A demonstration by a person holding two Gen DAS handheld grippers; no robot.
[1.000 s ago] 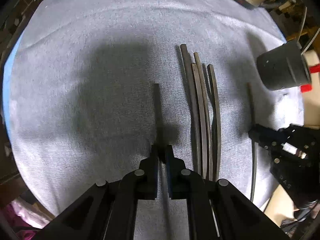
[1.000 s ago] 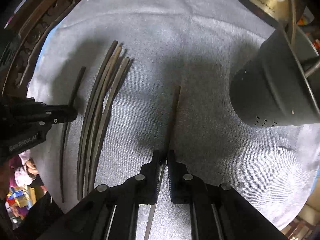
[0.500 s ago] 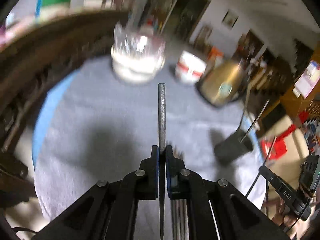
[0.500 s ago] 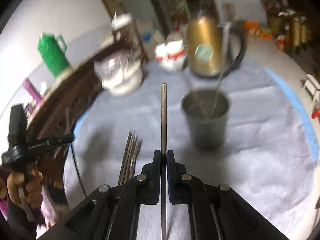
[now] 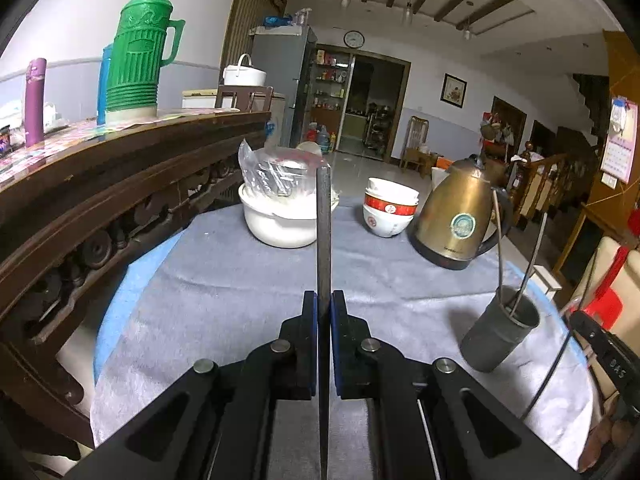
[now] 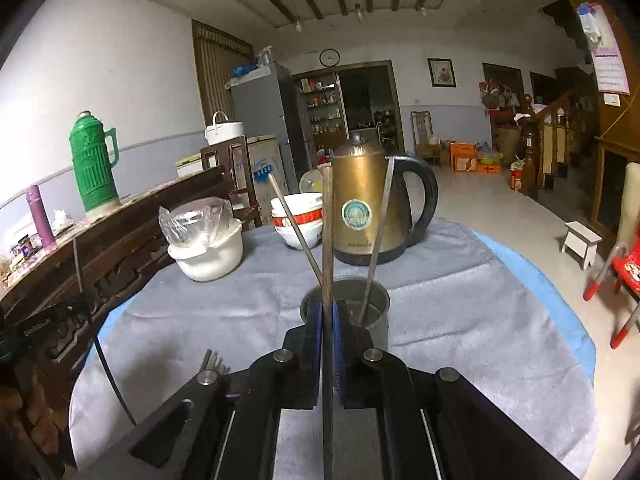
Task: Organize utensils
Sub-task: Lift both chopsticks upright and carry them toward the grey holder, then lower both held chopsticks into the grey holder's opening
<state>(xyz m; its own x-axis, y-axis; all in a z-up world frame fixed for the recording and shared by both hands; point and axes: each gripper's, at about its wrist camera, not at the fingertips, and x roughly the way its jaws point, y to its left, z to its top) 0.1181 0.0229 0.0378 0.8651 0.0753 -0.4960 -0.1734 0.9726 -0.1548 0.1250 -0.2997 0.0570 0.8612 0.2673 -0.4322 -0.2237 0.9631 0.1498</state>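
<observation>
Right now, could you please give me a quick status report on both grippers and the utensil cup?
Left gripper shut on chopstick. Right gripper shut on second chopstick, just short of grey cup. Cup holds two utensils. Nothing blocking it.

Two dark chopsticks (image 6: 376, 240) lean in the upright grey cup (image 6: 380, 320).

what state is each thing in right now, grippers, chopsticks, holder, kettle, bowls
left gripper: jaws shut on a chopstick
right gripper: jaws shut on another chopstick
holder cup: upright, two sticks inside
kettle: upright, lid closed
red-banded bowls: stacked
white pot: bag on top
</observation>
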